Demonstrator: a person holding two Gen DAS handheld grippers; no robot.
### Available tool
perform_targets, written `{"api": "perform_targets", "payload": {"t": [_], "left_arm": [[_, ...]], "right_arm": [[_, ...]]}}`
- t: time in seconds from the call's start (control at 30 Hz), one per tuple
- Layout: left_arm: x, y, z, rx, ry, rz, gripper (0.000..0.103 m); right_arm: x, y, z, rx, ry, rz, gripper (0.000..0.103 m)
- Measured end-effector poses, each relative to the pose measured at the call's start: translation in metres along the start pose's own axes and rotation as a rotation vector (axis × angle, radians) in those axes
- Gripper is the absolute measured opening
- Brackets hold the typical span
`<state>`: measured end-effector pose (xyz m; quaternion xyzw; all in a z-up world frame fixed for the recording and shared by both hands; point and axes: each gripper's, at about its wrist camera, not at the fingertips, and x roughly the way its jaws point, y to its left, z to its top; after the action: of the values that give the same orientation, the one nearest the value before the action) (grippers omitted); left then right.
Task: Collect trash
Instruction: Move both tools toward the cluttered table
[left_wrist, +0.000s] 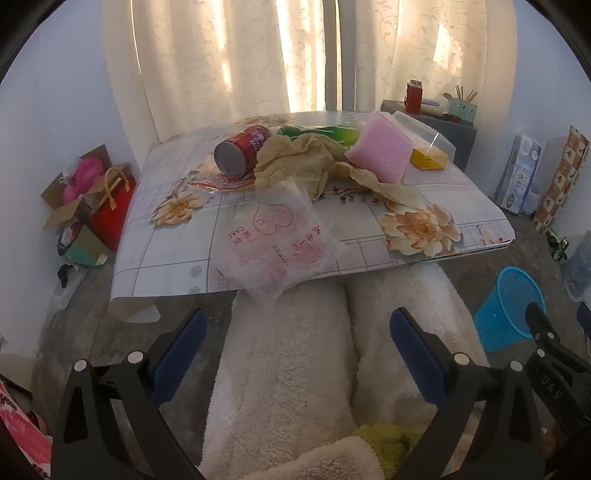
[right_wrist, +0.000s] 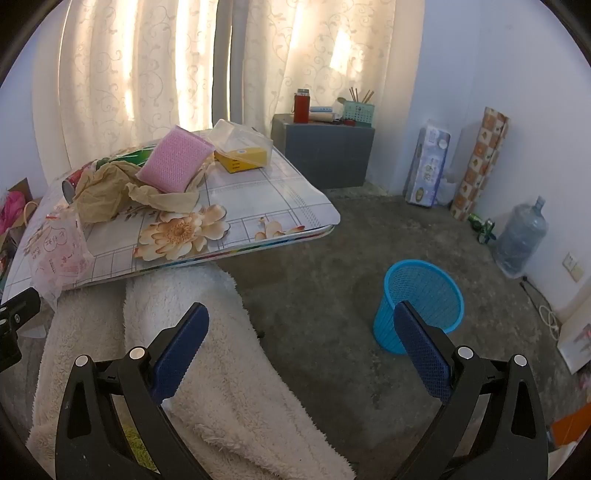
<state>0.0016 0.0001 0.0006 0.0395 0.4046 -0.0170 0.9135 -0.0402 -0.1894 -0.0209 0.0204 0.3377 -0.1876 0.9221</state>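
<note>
"CAKE" on plastic wrapper (left_wrist: 271, 240), "DAS" on right tool (left_wrist: 550, 384)

Black plastic left gripper (left_wrist: 297, 338) and right gripper (right_wrist: 301, 332), dark blue textured pads (right_wrist: 421, 350), silver round screws, white fluffy trousers (left_wrist: 288, 354) on the legs

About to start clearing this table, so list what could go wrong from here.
1. The cake wrapper overhangs the table's near edge; a nudge could likely drop it onto the floor.
2. The red can lies on its side against the crumpled paper; pulling the paper may roll it off.
3. The blue basket stands on the floor to the right, apart from the table, so light scraps might miss it. Both the left gripper and right gripper are open and empty.
</note>
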Motion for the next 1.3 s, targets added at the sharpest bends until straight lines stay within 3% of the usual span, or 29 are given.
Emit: {"api": "perform_targets", "payload": {"t": [0.63,0.87,1.0,1.07,1.17,1.3], "left_arm": [[-0.002,0.004,0.000,0.002,0.002,-0.007,0.097],[0.001,0.019,0.002,-0.025,0.037,0.007,0.097],[0.005,0.021,0.005,-0.012,0.080,0.067,0.097],[0.006,0.026,0.008,-0.007,0.062,0.109,0.097],[0.010,0.038,0.013,-0.053,0.042,0.111,0.097],[0.020,0.059,0.020,-0.118,-0.007,0.031,0.097]], "right_arm": [[-0.002,0.001,0.003,-0.003,-0.009,0.004,0.096],[-0.001,0.007,0.006,-0.026,-0.011,0.029,0.096],[0.005,0.014,0.008,-0.059,-0.009,0.090,0.096],[0.007,0.017,0.011,-0.074,-0.021,0.114,0.096],[0.010,0.021,0.019,-0.090,-0.055,0.166,0.096],[0.010,0.032,0.031,-0.149,-0.122,0.252,0.096]]}}
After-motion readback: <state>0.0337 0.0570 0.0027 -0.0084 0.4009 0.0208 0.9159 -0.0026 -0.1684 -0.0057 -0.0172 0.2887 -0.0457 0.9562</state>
